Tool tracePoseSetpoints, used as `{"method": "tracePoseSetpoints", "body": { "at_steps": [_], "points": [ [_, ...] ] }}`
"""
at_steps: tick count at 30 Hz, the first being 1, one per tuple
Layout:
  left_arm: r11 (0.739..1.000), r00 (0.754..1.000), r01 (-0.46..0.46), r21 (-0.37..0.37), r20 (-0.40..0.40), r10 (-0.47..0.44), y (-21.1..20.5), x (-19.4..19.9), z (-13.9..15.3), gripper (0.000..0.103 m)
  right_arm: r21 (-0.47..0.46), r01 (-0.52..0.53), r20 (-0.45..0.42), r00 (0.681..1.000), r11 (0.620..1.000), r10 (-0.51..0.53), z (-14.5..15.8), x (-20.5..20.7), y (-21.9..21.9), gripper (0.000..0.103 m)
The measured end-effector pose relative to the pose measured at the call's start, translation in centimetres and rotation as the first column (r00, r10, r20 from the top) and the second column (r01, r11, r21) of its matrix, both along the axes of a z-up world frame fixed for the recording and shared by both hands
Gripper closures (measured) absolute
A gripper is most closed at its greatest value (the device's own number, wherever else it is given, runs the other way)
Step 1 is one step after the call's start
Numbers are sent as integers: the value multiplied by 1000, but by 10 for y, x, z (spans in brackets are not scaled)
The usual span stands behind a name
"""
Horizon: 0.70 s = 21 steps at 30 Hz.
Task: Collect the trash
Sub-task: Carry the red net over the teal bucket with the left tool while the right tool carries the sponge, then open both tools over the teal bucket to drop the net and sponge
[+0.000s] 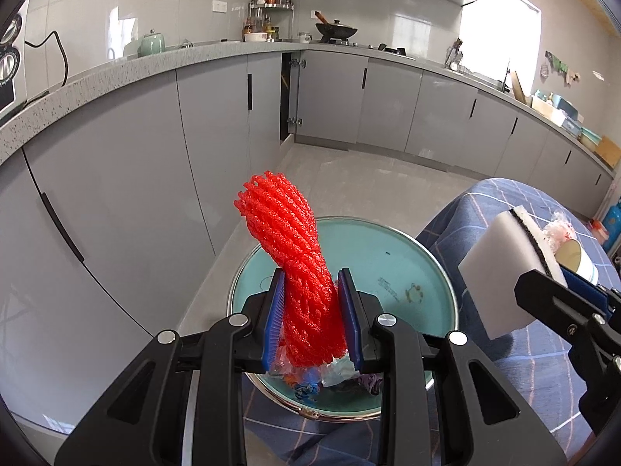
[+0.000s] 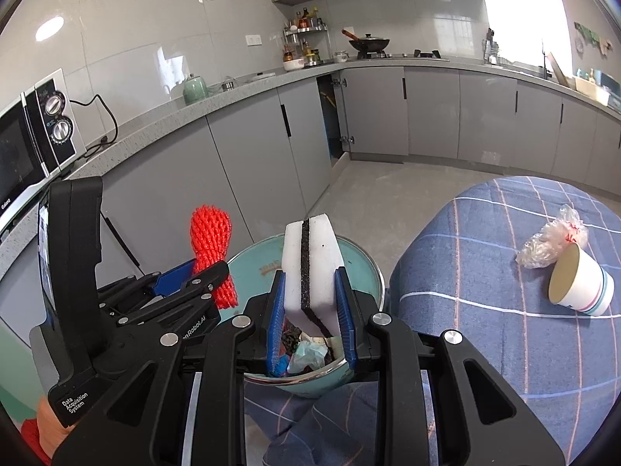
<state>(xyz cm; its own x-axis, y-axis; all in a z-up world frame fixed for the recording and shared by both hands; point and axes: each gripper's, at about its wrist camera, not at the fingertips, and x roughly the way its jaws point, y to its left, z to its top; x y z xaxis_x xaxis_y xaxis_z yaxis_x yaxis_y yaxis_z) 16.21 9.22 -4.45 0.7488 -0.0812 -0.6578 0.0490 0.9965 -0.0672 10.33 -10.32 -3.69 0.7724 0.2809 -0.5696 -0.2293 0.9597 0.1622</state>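
The left gripper (image 1: pixel 312 303) is closed around a red foam net (image 1: pixel 299 268) and holds it upright above the teal trash bin (image 1: pixel 407 256), which already has wrappers at its bottom. Just beside it, the right gripper (image 2: pixel 309 303) clamps a white sponge (image 2: pixel 312 268) with a black stripe over the same bin. A paper cup (image 2: pixel 582 285) and a crumpled plastic bag (image 2: pixel 553 242) lie touching each other on the blue checked cloth (image 2: pixel 465 264).

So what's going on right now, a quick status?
Left gripper shut on red foam net, right gripper shut on white sponge. Both over teal bin. Paper cup and plastic wrap on table. Nothing in the way.
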Motion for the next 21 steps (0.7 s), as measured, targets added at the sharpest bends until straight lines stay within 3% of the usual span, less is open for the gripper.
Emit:
{"method": "tracePoseSetpoints", "body": {
  "at_steps": [21],
  "points": [
    [999, 993, -34, 29, -114, 37, 8, 24, -43, 75, 35, 7, -171, 985, 999, -1, -43, 54, 9, 76]
  ]
}}
